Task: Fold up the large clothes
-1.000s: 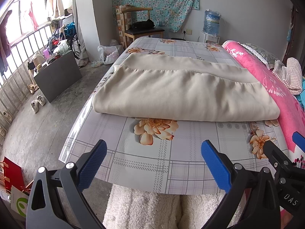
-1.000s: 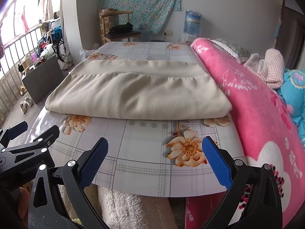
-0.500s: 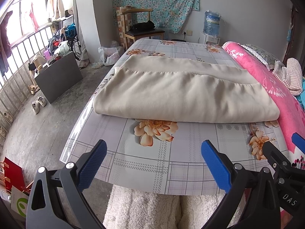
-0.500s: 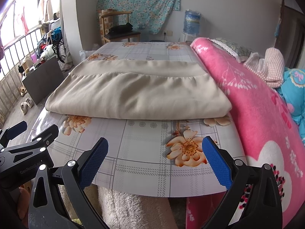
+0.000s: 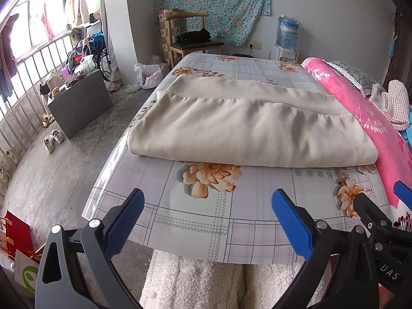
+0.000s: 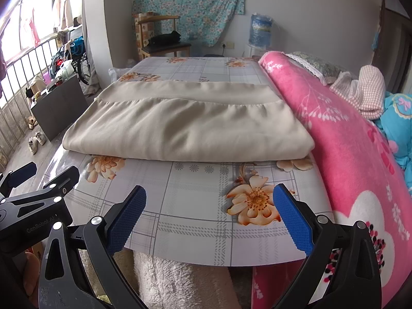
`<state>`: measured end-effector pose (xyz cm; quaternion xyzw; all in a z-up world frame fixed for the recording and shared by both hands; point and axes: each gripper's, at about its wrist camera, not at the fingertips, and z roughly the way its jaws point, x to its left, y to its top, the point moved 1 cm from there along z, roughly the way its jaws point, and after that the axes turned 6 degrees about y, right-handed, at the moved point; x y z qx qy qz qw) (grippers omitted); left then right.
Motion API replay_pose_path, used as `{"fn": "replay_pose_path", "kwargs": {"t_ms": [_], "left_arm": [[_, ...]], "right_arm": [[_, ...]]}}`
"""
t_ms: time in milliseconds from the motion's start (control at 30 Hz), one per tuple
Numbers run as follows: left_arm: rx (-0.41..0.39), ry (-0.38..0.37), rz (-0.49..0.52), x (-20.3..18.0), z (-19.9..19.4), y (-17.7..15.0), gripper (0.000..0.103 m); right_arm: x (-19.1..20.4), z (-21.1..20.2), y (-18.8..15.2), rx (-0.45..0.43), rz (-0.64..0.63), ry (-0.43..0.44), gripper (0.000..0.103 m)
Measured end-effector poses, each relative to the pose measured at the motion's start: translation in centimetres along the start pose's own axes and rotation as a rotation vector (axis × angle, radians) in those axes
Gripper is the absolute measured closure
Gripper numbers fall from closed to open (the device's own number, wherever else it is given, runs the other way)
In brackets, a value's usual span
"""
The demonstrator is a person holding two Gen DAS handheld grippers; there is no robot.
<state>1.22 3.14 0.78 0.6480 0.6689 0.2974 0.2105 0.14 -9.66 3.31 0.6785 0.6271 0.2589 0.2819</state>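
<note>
Folded beige garment (image 5: 247, 126) on floral-clothed table (image 5: 206, 221), pink blanket (image 6: 355, 159) beside, both tongs (image 5: 206, 221) (image 6: 208, 219) spread, empty

left gripper (image 5: 206, 221) fingers spread, right gripper (image 6: 209, 222) likewise

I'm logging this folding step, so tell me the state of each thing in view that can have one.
Beige garment: folded flat on the table, not held.
Left gripper: open, empty, short of the garment.
Right gripper: open, empty, short of the garment.
Floral tablecloth: spread flat.
Pink blanket: lying along the table's right side.
</note>
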Motion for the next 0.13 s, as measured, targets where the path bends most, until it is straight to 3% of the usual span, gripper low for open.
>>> {"fn": "replay_pose_path", "kwargs": {"t_ms": [133], "left_arm": [[0.000,0.000,-0.001,-0.01,-0.03,0.02,0.006]], "right_arm": [[-0.03,0.00,0.00,0.000,0.000,0.000,0.008]]}}
